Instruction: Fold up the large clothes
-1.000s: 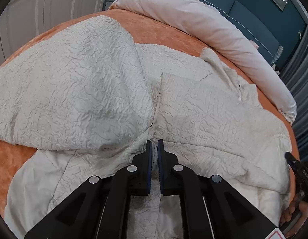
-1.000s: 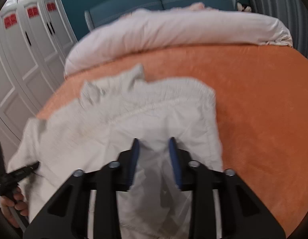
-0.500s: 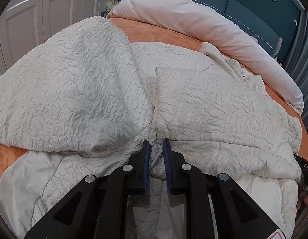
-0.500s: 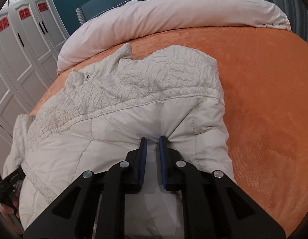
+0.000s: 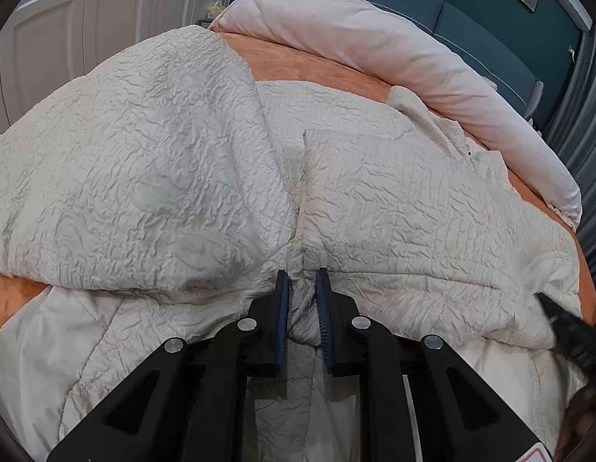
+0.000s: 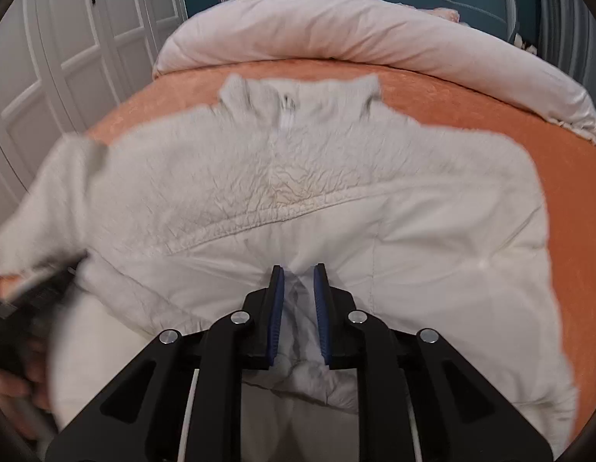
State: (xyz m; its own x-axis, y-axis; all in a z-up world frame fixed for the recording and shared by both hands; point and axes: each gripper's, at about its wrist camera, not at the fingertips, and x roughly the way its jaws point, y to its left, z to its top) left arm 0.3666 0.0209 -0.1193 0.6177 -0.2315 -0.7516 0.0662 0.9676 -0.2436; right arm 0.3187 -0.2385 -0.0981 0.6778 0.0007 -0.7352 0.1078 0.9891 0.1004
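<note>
Cream quilted jacket (image 5: 375, 200) spread on orange bed (image 6: 567, 177), bunched folds pinched in left gripper (image 5: 301, 281) jaws and in right gripper (image 6: 298, 275) jaws, those opening slightly.

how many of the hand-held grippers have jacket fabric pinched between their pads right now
2. The left hand-held gripper pinches the crinkled cream jacket at its centre seam. The right hand-held gripper has a bunch of smooth lining between its pads, its jaws opening slightly.

A cream jacket (image 6: 298, 177) lies on an orange bedspread (image 6: 471, 107). The right gripper (image 6: 298, 273), jaws opening, pinches its white lining.
</note>
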